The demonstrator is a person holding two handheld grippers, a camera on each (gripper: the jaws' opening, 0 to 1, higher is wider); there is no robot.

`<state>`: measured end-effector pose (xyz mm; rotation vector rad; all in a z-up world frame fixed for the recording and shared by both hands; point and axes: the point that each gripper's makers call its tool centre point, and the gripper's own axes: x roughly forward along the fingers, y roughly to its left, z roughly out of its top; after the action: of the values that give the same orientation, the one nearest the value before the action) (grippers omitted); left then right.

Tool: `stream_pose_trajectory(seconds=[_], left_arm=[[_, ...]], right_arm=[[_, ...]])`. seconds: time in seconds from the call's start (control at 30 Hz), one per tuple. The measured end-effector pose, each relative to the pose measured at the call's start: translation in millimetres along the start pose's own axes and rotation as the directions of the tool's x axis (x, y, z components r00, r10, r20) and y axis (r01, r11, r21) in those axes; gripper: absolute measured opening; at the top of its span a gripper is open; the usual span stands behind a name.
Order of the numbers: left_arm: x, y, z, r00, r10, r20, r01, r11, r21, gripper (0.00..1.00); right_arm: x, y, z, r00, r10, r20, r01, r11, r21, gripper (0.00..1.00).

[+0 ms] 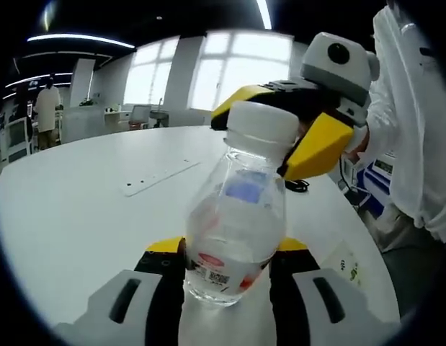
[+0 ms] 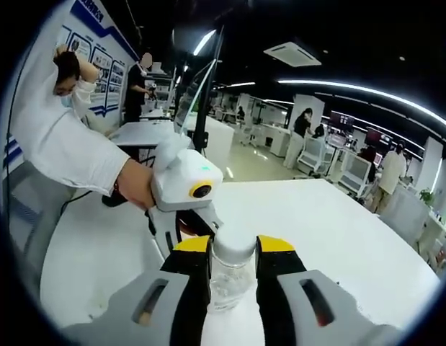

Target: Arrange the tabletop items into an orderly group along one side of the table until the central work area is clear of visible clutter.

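Worktop point(image 1: 78, 216) lies white and nearly bare. We hold the clear bottle point(image 1: 233, 231) above it: left gripper point(image 1: 230, 270) fingers clamp its body, right gripper point(image 2: 232, 270) fingers close on its cap point(image 2: 233, 245), probably to steady it.

I am looking across a white table point(image 1: 78, 216). A flat white strip point(image 1: 161, 177) is lying on it, a black cable point(image 1: 298, 185) near the edge.

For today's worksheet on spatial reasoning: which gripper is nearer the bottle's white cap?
Right. The right gripper has its fingers on either side of the white cap, while the left gripper grips the bottle low on its body.
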<state>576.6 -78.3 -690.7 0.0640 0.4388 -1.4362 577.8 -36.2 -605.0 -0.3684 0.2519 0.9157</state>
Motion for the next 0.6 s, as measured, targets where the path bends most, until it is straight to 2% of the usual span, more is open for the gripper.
stream_pose_trajectory(seconds=[0.3,0.6], left_arm=[[2.4,-2.0,-0.5,1.000,0.002,-0.009,-0.003,1.000,-0.031,0.54],[2.7,-4.0,1.1,1.000,0.001,-0.006,-0.001,0.998,-0.064,0.57]], right_arm=[[-1.0,1.3,0.0,1.000,-0.006,-0.008,0.006,1.000,-0.008,0.22],[-0.6,2.4,-0.4,1.000,-0.009,-0.013,0.009,1.000,0.003,0.25]])
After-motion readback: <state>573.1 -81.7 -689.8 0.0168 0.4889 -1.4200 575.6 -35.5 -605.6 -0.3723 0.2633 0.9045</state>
